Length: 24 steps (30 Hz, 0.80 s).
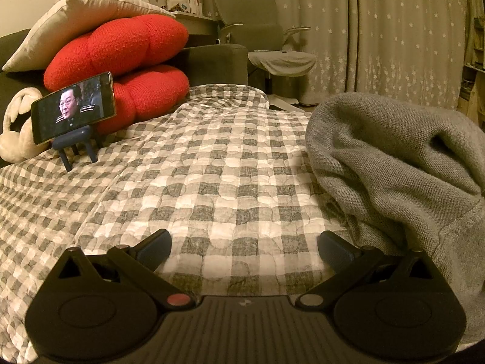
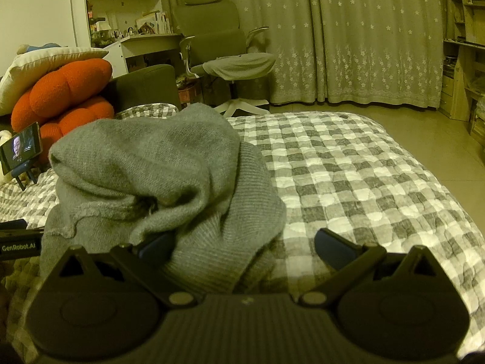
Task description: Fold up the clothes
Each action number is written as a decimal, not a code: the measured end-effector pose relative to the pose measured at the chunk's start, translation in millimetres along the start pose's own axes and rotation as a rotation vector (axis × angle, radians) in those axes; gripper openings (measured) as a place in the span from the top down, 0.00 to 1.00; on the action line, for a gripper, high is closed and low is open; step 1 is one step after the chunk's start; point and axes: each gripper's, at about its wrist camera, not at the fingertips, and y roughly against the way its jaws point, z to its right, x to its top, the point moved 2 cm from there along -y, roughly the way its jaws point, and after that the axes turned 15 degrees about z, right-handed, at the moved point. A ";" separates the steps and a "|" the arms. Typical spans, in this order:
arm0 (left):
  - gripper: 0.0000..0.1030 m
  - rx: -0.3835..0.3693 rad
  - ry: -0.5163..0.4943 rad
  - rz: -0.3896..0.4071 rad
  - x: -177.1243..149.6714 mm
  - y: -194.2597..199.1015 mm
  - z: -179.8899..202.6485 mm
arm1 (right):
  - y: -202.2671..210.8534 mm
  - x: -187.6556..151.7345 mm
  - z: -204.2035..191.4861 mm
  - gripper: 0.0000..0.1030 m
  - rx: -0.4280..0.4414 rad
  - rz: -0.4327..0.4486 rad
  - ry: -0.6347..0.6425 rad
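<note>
A grey knit sweater (image 2: 157, 176) lies in a crumpled heap on the grey-and-white checked quilt (image 2: 348, 166). In the left wrist view the sweater (image 1: 394, 166) bulks up at the right. My left gripper (image 1: 245, 247) is open just above the quilt, its right finger beside the sweater's edge, nothing between the fingers. My right gripper (image 2: 245, 245) is open too. The sweater's ribbed hem lies between its fingers and drapes over the left fingertip (image 2: 154, 247). The right fingertip (image 2: 333, 248) stands over bare quilt.
A phone (image 1: 72, 107) playing video stands on a small holder at the left, in front of red cushions (image 1: 121, 57) and a beige pillow (image 1: 72, 21). An office chair (image 2: 227, 48), a desk and starred curtains (image 2: 363, 36) stand beyond the bed. The left gripper's body (image 2: 18, 242) shows at the right wrist view's left edge.
</note>
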 end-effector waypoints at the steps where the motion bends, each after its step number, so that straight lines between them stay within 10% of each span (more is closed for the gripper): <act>1: 0.00 0.000 0.000 0.000 0.0 -0.1 -0.1 | 0.2 0.4 0.2 0.00 -0.001 0.001 0.003; 24: 0.00 -0.002 0.001 -0.001 -1.0 0.5 -1.4 | -2.4 -0.8 -5.8 0.00 -0.010 -0.006 0.020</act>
